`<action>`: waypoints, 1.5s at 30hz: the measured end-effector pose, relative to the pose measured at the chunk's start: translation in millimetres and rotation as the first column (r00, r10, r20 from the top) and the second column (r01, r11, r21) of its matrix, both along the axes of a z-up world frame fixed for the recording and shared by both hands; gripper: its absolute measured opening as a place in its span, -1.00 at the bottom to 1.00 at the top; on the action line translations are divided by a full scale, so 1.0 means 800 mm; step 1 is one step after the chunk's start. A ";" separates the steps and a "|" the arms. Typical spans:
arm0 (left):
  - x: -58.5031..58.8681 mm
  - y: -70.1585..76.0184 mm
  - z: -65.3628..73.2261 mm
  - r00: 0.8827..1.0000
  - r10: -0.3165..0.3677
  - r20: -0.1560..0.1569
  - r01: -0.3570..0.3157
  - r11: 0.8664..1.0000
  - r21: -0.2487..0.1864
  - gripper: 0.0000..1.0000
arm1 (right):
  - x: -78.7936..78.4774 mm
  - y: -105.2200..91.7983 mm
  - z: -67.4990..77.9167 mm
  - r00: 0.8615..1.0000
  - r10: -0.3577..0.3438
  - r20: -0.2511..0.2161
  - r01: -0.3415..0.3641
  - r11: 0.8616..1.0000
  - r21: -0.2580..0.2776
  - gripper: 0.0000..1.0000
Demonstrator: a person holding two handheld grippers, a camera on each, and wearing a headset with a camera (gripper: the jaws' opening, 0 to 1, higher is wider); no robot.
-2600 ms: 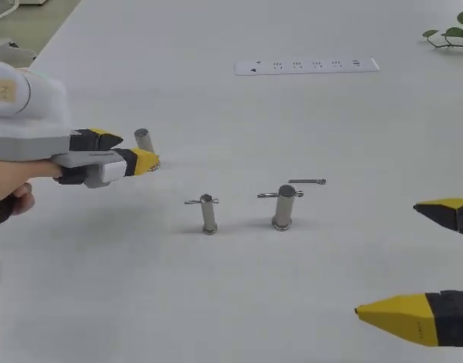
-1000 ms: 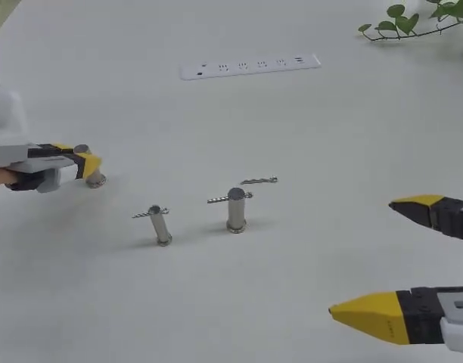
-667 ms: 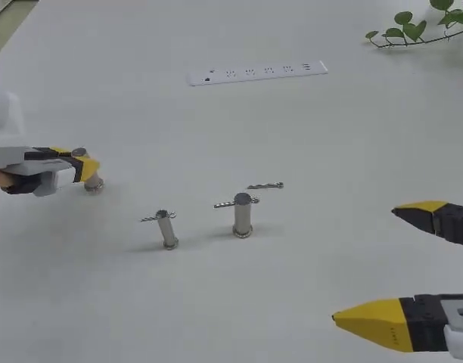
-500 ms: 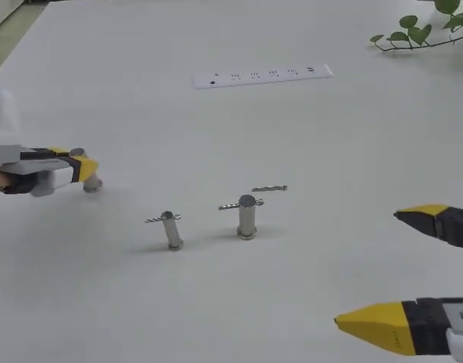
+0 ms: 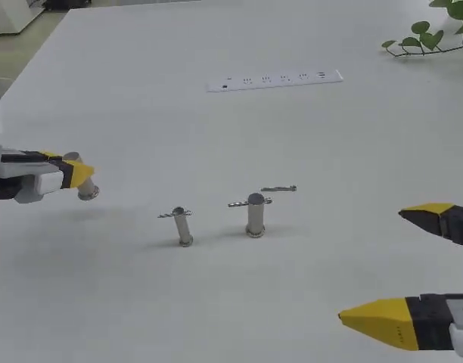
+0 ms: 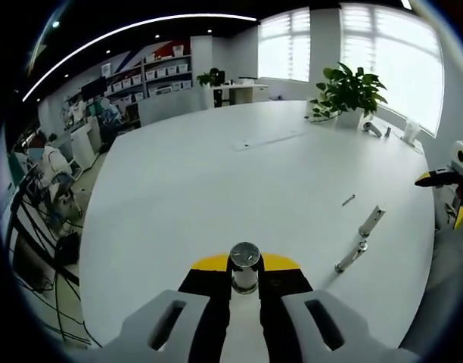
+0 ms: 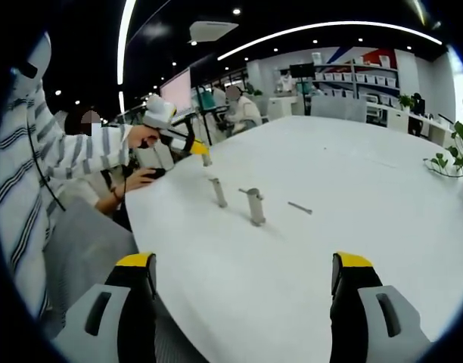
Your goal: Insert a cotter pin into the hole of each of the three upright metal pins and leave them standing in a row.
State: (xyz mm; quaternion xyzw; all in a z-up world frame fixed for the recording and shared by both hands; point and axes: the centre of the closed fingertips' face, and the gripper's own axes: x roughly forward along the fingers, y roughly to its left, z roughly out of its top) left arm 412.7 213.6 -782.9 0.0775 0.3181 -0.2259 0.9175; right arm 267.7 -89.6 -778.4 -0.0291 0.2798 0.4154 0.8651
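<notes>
My left gripper [image 5: 82, 175] is shut on a bare upright metal pin [image 5: 88, 189] at the table's left; its round top [image 6: 245, 257] shows between the jaws. To its right stand two upright pins, a thin one [image 5: 184, 225] and a thicker one [image 5: 255, 215], each with a cotter pin through its head. A loose cotter pin [image 5: 279, 188] lies flat just behind the thicker pin. My right gripper [image 5: 371, 265] hovers open at the near right, holding nothing. Its view looks across at the two pins [image 7: 255, 206] and the left gripper [image 7: 192, 147].
A white power strip [image 5: 275, 79] lies at the back of the white table [image 5: 216, 302]. Plant leaves [image 5: 432, 30] reach in at the far right corner. In the right gripper view a striped sleeve [image 7: 35, 159] and seated people are on the left.
The head camera has shifted. My left gripper, still shut on the bare pin, has drawn it leftward, widening the gap to the two standing pins. The right gripper stays open.
</notes>
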 end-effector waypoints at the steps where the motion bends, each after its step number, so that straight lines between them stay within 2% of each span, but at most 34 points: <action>1: -0.003 -0.001 0.001 1.000 -0.003 0.001 0.003 1.000 0.003 -0.78 | 0.000 0.000 0.000 1.000 -0.001 0.000 0.001 1.000 0.000 0.94; 5: -0.024 -0.014 0.004 0.999 -0.032 -0.006 0.032 0.999 0.006 -0.78 | 0.001 -0.002 0.001 1.000 -0.004 0.004 0.004 1.000 -0.001 0.94; 6: -0.041 -0.029 0.009 0.999 -0.035 -0.007 0.035 0.999 0.010 -0.78 | 0.001 -0.003 0.001 1.000 -0.004 0.005 0.004 1.000 -0.002 0.94; 8: -0.047 -0.033 0.010 0.999 -0.048 -0.008 0.048 0.999 0.008 -0.78 | 0.000 -0.003 0.001 1.000 -0.003 0.005 0.003 1.000 -0.004 0.94; 9: -0.050 -0.035 0.011 0.998 -0.056 -0.008 0.056 0.998 -0.007 -0.78 | 0.000 -0.003 0.001 1.000 -0.002 0.005 0.002 1.000 -0.004 0.94; 10: -0.053 -0.040 0.011 0.998 -0.059 -0.014 0.058 0.997 -0.044 -0.78 | 0.000 -0.003 0.001 1.000 -0.001 0.005 0.001 1.000 -0.004 0.94; 11: -0.055 -0.041 0.012 0.998 -0.054 -0.016 0.053 0.997 -0.055 -0.78 | -0.001 -0.003 0.001 1.000 0.000 0.005 0.000 1.000 -0.005 0.94; 15: -0.066 -0.042 0.008 0.998 -0.068 -0.019 0.067 0.997 -0.033 -0.78 | -0.002 -0.001 0.002 1.000 0.004 0.007 -0.004 1.000 -0.007 0.93; 18: -0.076 -0.042 0.007 0.997 -0.074 -0.015 0.074 0.997 0.018 -0.78 | -0.003 0.000 0.003 1.000 0.008 0.009 -0.008 1.000 -0.008 0.93; 22: -0.096 -0.053 0.007 0.996 -0.081 -0.023 0.081 0.997 0.002 -0.78 | -0.003 0.001 0.003 1.000 0.007 0.005 -0.007 1.000 -0.005 0.93; 29: -0.124 -0.081 0.003 0.989 -0.140 -0.047 0.141 0.990 0.007 -0.78 | -0.003 0.001 0.002 1.000 0.010 0.001 -0.010 1.000 -0.010 0.91; 33: -0.134 -0.097 0.002 0.983 -0.175 -0.055 0.175 0.984 -0.007 -0.78 | -0.004 0.002 0.002 1.000 0.012 0.000 -0.012 1.000 -0.012 0.91; 39: -0.142 -0.121 -0.004 0.970 -0.234 -0.070 0.235 0.972 0.000 -0.78 | -0.005 0.002 0.000 1.000 0.017 -0.005 -0.017 1.000 -0.015 0.91; 41: -0.142 -0.131 -0.003 0.964 -0.259 -0.058 0.260 0.965 0.012 -0.78 | -0.005 0.002 0.001 1.000 0.019 -0.006 -0.019 1.000 -0.015 0.91; 45: -0.141 -0.151 -0.002 0.958 -0.283 -0.049 0.284 0.959 -0.003 -0.78 | -0.006 0.000 0.001 1.000 0.018 -0.005 -0.018 1.000 -0.016 0.91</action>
